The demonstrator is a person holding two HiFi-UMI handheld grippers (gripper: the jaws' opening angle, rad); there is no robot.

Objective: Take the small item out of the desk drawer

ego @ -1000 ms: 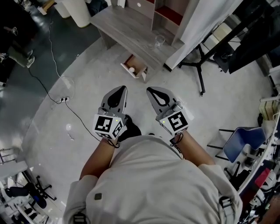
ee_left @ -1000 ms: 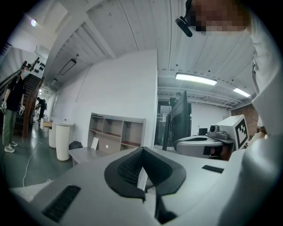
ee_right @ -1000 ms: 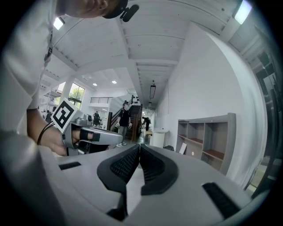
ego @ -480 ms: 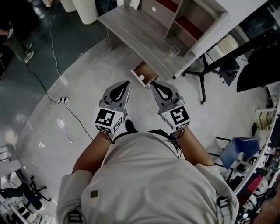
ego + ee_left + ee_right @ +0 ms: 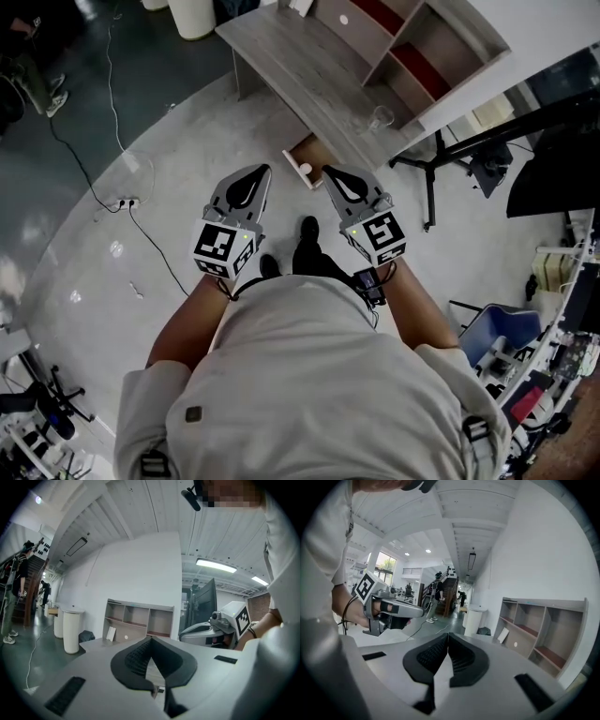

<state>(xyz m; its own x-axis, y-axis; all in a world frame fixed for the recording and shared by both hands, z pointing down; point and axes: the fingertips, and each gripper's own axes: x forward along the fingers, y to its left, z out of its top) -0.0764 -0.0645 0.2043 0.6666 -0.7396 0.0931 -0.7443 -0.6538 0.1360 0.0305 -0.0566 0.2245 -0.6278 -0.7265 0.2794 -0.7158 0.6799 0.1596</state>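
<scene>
Both tongs have drawn up to the open drawer (image 5: 302, 155) under the surface (image 5: 281, 56): left tongs (image 5: 262, 172) and right tongs (image 5: 329, 172), shut and empty, flank its small white item (image 5: 306, 170), which lies slightly nearer the right.

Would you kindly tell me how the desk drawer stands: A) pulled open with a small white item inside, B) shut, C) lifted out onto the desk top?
A: the head view shows the drawer jutting out from under the desk with a small white item lying in it.
</scene>
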